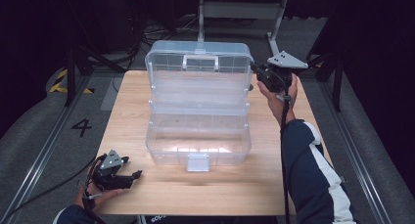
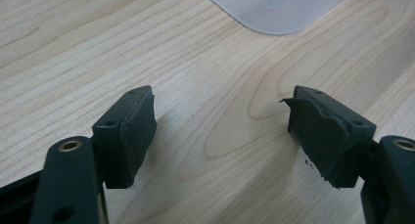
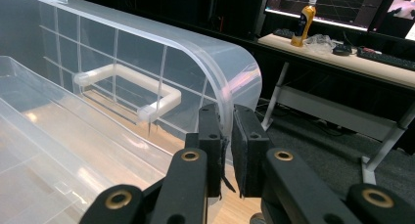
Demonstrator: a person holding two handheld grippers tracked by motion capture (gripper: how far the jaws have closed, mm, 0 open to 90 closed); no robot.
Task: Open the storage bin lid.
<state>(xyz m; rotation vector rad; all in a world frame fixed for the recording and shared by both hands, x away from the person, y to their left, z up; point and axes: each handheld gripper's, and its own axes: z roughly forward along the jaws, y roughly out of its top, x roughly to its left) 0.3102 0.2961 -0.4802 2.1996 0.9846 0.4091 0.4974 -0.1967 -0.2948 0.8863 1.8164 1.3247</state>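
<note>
Clear plastic box [image 1: 198, 136] open; lid [image 3: 147, 72] rim clamped by right tongs [image 3: 229, 150].

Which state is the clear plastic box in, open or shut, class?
Open. The lid stands raised behind the box, its rim pinched by the right gripper; the left gripper rests apart.

Black tools [image 1: 128, 175] — navy, white-striped sleeve [image 1: 313, 175]
</note>
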